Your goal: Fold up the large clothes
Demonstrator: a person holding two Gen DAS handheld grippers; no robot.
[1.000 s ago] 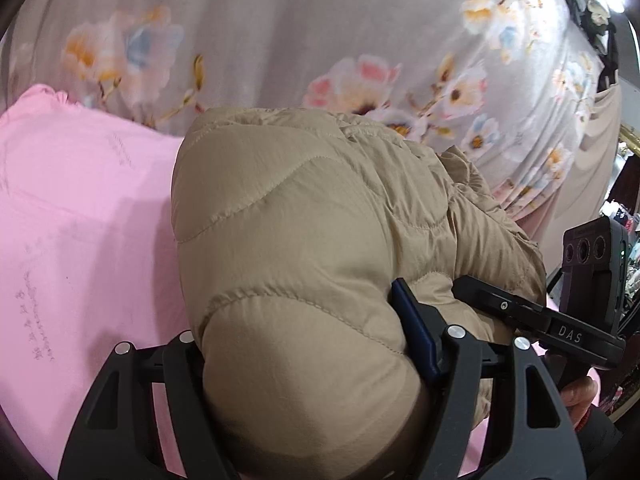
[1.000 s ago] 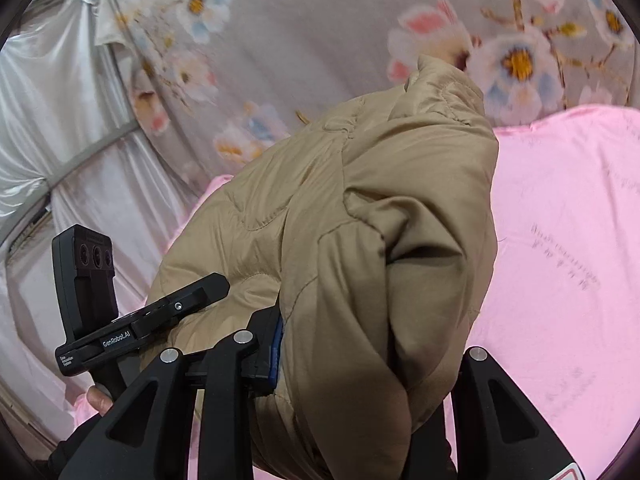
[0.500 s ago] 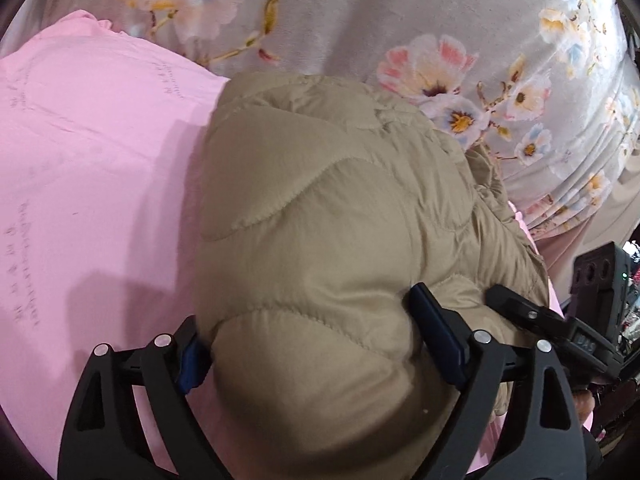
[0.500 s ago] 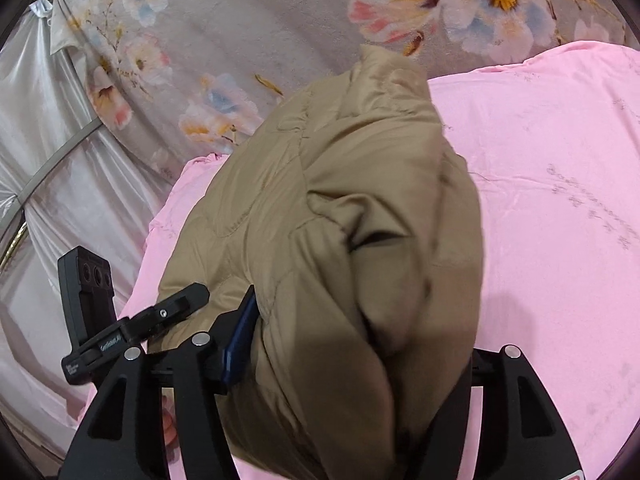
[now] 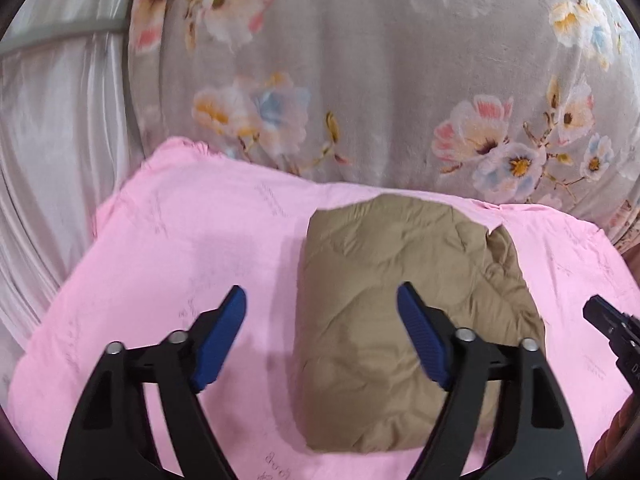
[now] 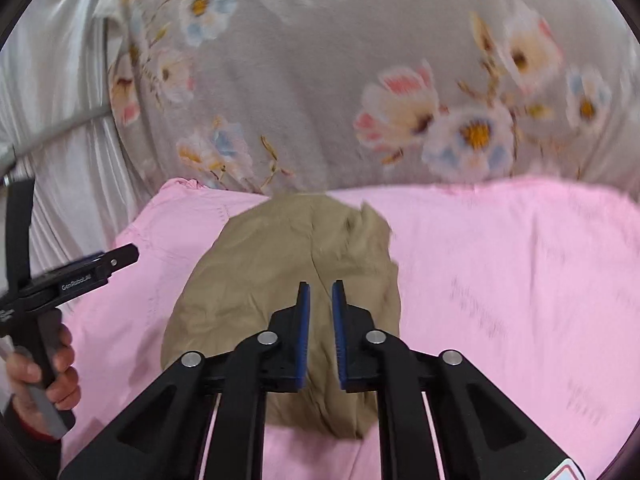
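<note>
Fingers (image 5: 224,336) of left gripper (image 5: 320,320) closing, empty; right gripper (image 6: 319,320) closing, empty. One folded jacket (image 5: 404,304), one pink sheet (image 5: 180,248).

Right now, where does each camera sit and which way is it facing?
Left wrist: rides the left claw, looking forward and down at the folded tan jacket on the pink sheet; its closing jaws are apart, holding nothing.
Right wrist: rides the right claw, same direction; jaws closing, nearly together, empty; the left hand shows at the left edge.
Shared: jacket, sheet, floral blanket.
</note>
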